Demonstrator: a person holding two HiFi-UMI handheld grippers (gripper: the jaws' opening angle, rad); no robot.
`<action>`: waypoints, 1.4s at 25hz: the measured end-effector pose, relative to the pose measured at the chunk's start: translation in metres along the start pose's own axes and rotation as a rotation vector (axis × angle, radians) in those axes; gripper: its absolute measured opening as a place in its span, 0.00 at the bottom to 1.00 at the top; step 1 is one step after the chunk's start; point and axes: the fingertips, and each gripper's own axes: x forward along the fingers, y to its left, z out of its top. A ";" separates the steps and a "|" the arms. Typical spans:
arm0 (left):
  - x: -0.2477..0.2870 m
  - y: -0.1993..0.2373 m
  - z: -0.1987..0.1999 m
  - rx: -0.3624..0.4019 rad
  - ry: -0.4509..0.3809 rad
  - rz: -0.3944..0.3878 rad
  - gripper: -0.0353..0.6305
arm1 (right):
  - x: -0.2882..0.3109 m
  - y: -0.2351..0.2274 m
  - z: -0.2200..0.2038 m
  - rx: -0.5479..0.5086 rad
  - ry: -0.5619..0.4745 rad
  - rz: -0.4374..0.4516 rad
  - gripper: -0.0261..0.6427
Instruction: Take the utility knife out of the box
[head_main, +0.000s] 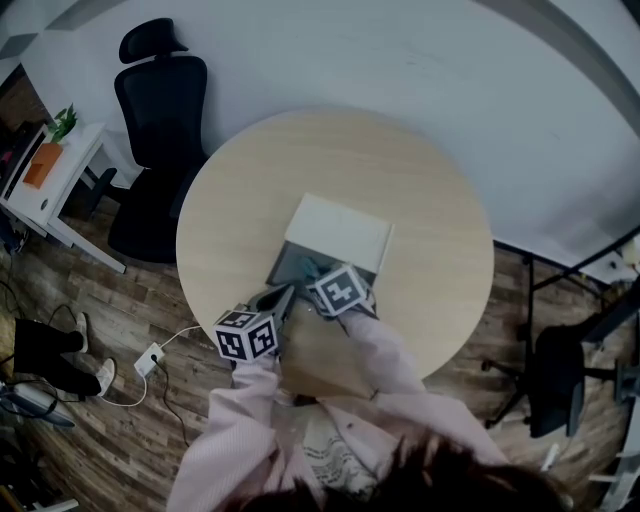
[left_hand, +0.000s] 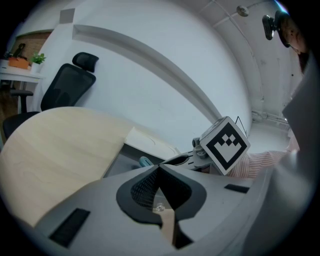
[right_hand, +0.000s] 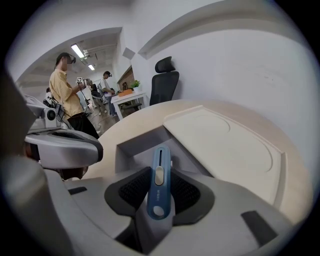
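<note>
An open grey box (head_main: 292, 268) lies on the round wooden table (head_main: 420, 200), its pale lid (head_main: 338, 232) folded back on the far side. My right gripper (head_main: 320, 274) hangs over the box, shut on the blue utility knife (right_hand: 159, 182), which lies lengthwise between the jaws with its slider up. The box's grey wall (right_hand: 137, 149) and lid (right_hand: 225, 145) lie just beyond it. My left gripper (head_main: 285, 294) is at the box's near left corner. Its jaws (left_hand: 159, 169) meet at the tips with nothing between them. The knife's tip (left_hand: 145, 161) shows over the box (left_hand: 120, 159).
A black office chair (head_main: 160, 120) stands beyond the table at the left, near a white desk (head_main: 50, 175) with a plant. A power strip (head_main: 150, 358) and cable lie on the wood floor. Another chair (head_main: 560, 375) stands at the right. People stand in the background (right_hand: 65, 95).
</note>
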 end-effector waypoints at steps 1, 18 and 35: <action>0.000 -0.001 -0.001 0.000 -0.001 0.000 0.07 | -0.001 -0.004 0.005 -0.008 -0.034 -0.009 0.23; -0.009 -0.007 0.010 0.028 -0.047 -0.003 0.07 | -0.057 0.013 0.030 0.126 -0.292 0.137 0.23; -0.022 -0.020 0.022 0.100 -0.112 -0.022 0.07 | -0.099 0.025 0.040 0.195 -0.565 0.257 0.23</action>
